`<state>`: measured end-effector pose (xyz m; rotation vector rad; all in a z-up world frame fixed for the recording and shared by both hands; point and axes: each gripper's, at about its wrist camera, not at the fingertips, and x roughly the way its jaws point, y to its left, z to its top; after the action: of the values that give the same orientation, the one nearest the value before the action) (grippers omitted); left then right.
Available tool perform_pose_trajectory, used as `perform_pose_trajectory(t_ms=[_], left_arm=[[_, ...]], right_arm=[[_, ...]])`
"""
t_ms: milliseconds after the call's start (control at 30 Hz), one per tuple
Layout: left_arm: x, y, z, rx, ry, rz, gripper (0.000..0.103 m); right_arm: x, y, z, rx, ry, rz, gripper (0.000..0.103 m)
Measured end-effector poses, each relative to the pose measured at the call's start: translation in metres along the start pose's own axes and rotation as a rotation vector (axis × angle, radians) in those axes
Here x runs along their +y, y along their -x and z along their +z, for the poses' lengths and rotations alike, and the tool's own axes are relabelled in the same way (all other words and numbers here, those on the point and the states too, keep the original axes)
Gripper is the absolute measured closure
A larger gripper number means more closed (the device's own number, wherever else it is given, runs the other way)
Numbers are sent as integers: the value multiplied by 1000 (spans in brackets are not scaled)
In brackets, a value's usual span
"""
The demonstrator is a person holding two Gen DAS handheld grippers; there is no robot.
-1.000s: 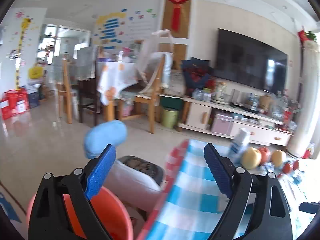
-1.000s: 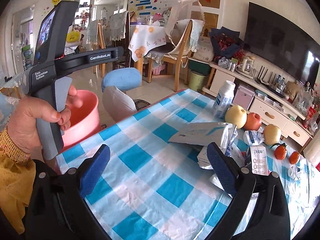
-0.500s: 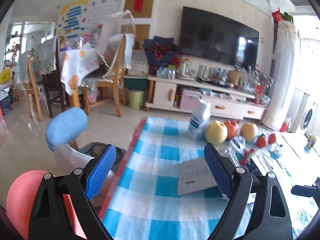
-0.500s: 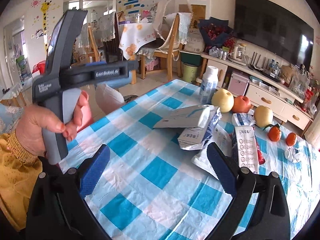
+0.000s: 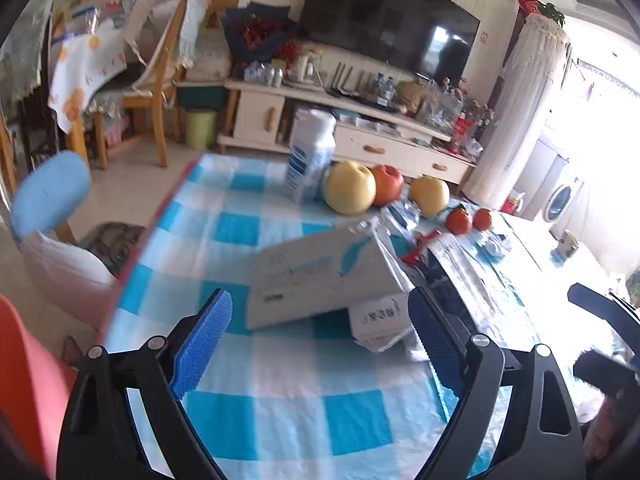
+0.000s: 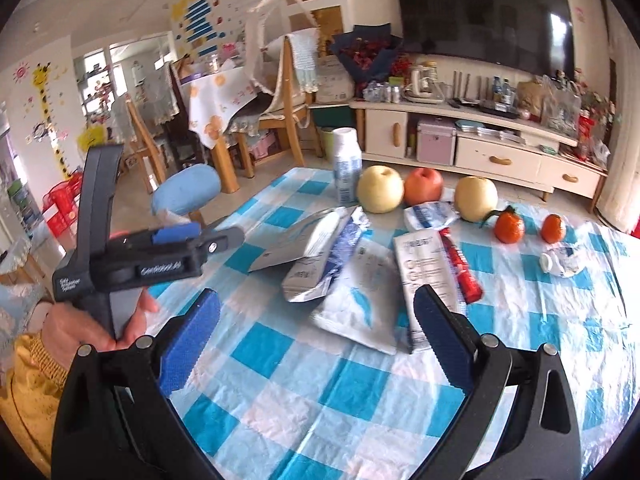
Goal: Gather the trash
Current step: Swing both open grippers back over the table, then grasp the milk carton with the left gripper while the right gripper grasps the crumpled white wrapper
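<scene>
My left gripper (image 5: 320,344) spread wide, empty, aimed at flattened white carton (image 5: 324,276) propped on wrapper pile, mid-table; wide jaws suit broad carton. My right gripper (image 6: 316,344) also spread, empty, above checked tablecloth (image 6: 320,392), near white pouches (image 6: 356,300) and red tube (image 6: 460,264). Orange bucket (image 5: 24,380) off table's left edge, likely for trash. Fruit (image 6: 380,190) and bottle (image 6: 347,168) beyond pile, not blocking.

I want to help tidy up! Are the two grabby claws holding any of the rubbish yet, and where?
No. The left gripper and right gripper are both open and empty, above the blue-and-white checked tablecloth.
</scene>
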<state>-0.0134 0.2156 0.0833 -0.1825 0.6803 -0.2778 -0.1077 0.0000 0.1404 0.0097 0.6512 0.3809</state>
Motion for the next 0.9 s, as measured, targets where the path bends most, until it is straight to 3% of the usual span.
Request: perform_pose_trajectory(t_ms=[233, 400, 667, 800, 900], left_arm=[[-24, -22, -14, 88, -6, -84, 14], [-35, -43, -22, 128, 4, -61, 14], [-35, -69, -18, 128, 82, -47, 16], [-38, -80, -15, 123, 113, -65, 16], [-41, -87, -13, 119, 119, -64, 19]], right_arm=[[-56, 11, 9, -24, -133, -77, 5], [-113, 15, 10, -13, -283, -144, 5], [-219, -1, 2, 4, -531, -261, 5], [-268, -16, -7, 1, -659, -250, 5], [-291, -29, -8, 0, -687, -273, 5]])
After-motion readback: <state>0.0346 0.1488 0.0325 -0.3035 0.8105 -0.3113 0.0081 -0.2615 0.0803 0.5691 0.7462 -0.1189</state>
